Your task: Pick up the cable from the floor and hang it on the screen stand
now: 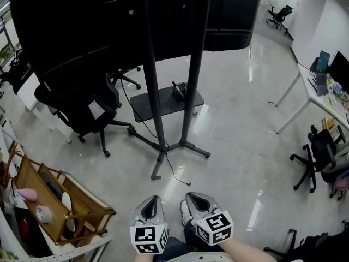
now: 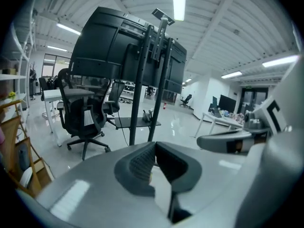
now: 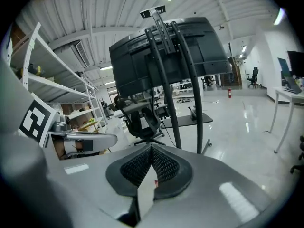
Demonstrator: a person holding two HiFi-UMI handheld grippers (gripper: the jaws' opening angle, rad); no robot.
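Room: an open office with a glossy grey floor (image 1: pixel 240 141); the gripper views show strip lights on a ribbed ceiling.
Screen stand (image 1: pixel 154 102): two dark upright poles on splayed feet. They carry a large black screen (image 1: pixel 103 21), seen from its back, and a low dark shelf (image 1: pixel 163 100) sits at the poles.
Cable (image 1: pixel 173 172): thin and black, lying on the floor. It trails from the stand's feet toward the person, and its free end rests on bare floor between the feet and the grippers, touching neither gripper.
Left gripper (image 1: pixel 153 199): at the bottom of the head view, pointing toward the stand. Its jaws meet tip to tip with nothing between them.
Right gripper (image 1: pixel 194 196): just beside the left one, aimed the same way. Its jaws are pressed together and empty.
Left of the stand: a black office chair (image 1: pixel 90 111) and, nearer the person, a wooden rack (image 1: pixel 90 201) holding small items.
Right of the stand: a white desk (image 1: pixel 302 89) and a second dark chair (image 1: pixel 322 152).
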